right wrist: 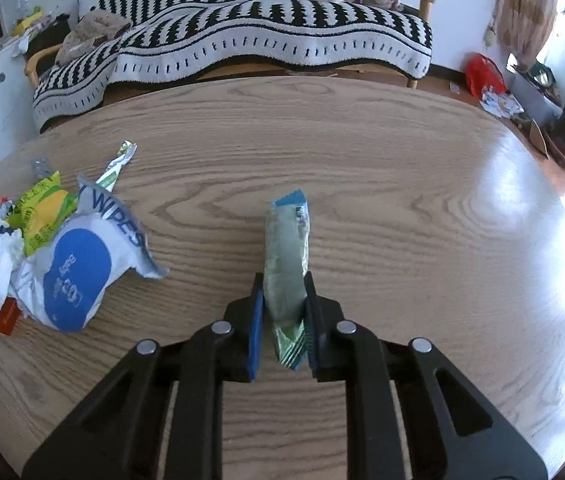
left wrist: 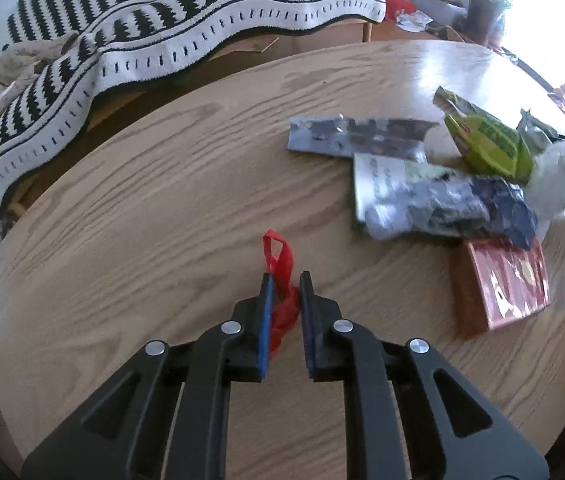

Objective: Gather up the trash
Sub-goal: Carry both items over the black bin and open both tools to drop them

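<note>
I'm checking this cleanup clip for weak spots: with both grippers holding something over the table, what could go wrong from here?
The left gripper pinches only a thin bunched strip of red plastic; it could slide out. The right gripper grips the green-blue wrapper near its lower end, so the long free end may flop or snag. The loose pile on the table could scatter if brushed.

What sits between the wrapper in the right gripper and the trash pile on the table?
Nothing visible. The right gripper is shut on the green-blue wrapper, and only bare wooden table lies between it and the trash pile to its left. Nearest the wrapper is the pile's wipes packet.
</note>
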The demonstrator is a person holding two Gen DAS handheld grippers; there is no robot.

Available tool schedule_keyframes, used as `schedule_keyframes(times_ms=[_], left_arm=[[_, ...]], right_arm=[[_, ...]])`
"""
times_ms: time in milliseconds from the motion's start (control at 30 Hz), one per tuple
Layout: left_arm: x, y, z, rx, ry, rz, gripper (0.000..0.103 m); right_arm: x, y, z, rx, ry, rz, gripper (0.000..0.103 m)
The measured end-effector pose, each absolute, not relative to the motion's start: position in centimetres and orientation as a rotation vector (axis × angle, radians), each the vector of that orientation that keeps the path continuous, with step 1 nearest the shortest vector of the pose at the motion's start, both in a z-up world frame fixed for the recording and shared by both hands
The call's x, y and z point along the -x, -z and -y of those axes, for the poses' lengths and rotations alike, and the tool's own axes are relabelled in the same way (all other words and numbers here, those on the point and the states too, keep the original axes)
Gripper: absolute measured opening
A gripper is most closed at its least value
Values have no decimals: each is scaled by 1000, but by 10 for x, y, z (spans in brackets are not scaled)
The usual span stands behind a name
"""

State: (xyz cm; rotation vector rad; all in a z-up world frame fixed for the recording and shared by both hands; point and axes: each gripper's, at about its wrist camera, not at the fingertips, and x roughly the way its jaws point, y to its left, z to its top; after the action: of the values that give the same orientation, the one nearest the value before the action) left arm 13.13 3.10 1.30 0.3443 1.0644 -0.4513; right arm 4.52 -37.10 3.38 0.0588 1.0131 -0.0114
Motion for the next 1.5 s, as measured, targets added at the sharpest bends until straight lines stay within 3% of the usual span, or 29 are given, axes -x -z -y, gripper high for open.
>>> schedule_keyframes(times_ms=[367, 600, 900, 1133, 1233, 1500], left_arm=[[-96, -31, -33, -314, 448, -1056, 12], [-50, -76, -18, -263, 517, -964, 12], [64, -141, 98, -297, 797, -823, 12], [177, -134, 204, -333, 1055, -809, 12], [209, -108, 241, -298, 1121, -883, 12], [230, 13, 315, -264, 1121, -1097, 12]], right_arm=[[-10, -62, 377, -104, 27, -976, 18], [36, -100, 372, -124, 2, -904, 18], [143, -166, 380, -118, 42, -787, 18], [265, -196, 400, -156, 106, -715, 18], [308, -180, 409, -225, 108, -742, 18], [351, -28, 428, -461, 172, -1037, 18]])
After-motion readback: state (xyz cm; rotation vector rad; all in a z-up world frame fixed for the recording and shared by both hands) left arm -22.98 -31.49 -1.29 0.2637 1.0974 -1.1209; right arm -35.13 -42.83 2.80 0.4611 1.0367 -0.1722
